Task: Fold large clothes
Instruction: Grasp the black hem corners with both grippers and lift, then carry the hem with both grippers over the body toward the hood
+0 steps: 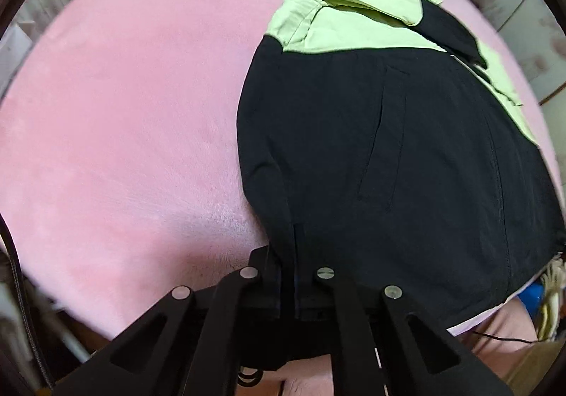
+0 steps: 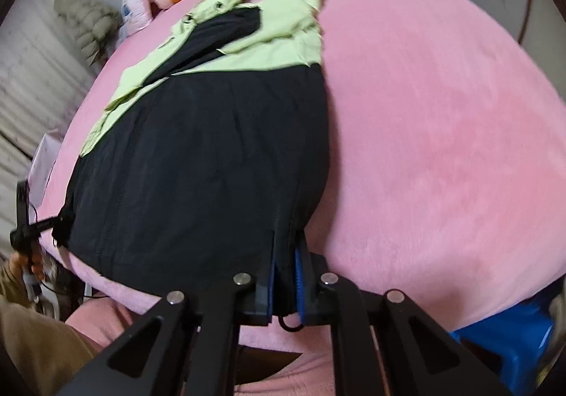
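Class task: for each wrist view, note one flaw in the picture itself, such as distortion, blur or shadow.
Left wrist view: fisheye bends the pink bed cover into a dome; a soft shadow lies beside the left tongs. Right wrist view: same bulging, dark vignette corners, and the jacket looks slightly smeared by motion.

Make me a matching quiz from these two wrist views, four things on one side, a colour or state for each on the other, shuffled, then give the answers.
Things:
1. jacket hem
2. jacket top
3. blanket
4. stool

Descriptions:
A. pink, spread over the bed
B. black, pinched at both near corners by the left gripper and right gripper
C. blue, beside the bed's near edge
D. light green, at the far end

Pairs: 1-B, 2-D, 3-A, 4-C
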`<state>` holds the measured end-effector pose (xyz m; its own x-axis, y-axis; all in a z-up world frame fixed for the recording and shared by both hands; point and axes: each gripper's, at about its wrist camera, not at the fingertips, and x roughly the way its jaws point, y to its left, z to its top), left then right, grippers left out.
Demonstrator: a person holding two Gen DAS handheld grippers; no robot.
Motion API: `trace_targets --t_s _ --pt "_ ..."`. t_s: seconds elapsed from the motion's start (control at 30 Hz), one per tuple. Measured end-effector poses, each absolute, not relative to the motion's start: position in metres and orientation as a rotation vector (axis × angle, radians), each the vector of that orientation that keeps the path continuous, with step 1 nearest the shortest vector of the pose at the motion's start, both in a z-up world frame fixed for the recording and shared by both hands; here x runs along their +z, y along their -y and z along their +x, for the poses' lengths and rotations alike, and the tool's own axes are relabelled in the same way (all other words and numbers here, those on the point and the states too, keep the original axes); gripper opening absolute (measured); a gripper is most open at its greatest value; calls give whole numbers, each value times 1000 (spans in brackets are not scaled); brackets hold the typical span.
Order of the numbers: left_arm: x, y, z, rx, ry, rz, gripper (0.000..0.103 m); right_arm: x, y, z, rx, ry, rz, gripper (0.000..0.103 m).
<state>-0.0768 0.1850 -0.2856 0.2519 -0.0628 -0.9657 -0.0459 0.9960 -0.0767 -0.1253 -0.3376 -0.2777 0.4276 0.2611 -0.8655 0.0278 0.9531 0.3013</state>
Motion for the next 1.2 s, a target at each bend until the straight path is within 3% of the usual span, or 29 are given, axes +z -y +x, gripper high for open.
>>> trace_targets --t_s 0.13,0.3,0.53,0.8,0.97,1.07,1.13,1.2 --pt "-231 -169 -61 29 -1292 -171 1 -231 341 -112 201 -1075 294 7" --pt "-143 -151 -39 53 -1135 -232 1 -160 341 -80 265 -978 270 6" --pt "-73 -166 17 114 -988 -438 1 -98 363 -11 240 -848 325 6" --pt "-62 -175 98 259 -966 -589 1 -92 400 92 215 -822 419 6" --pt "-109 -180 175 256 -1021 -588 3 -134 409 170 137 -938 506 7" --pt "-158 -179 225 228 -1053 -560 10 -171 401 205 59 -981 510 12" --pt "-189 -177 250 208 -1081 -520 34 -198 400 225 8 -994 540 15" --pt "-211 -176 269 188 -1108 -483 52 -222 402 236 -24 -1004 580 25"
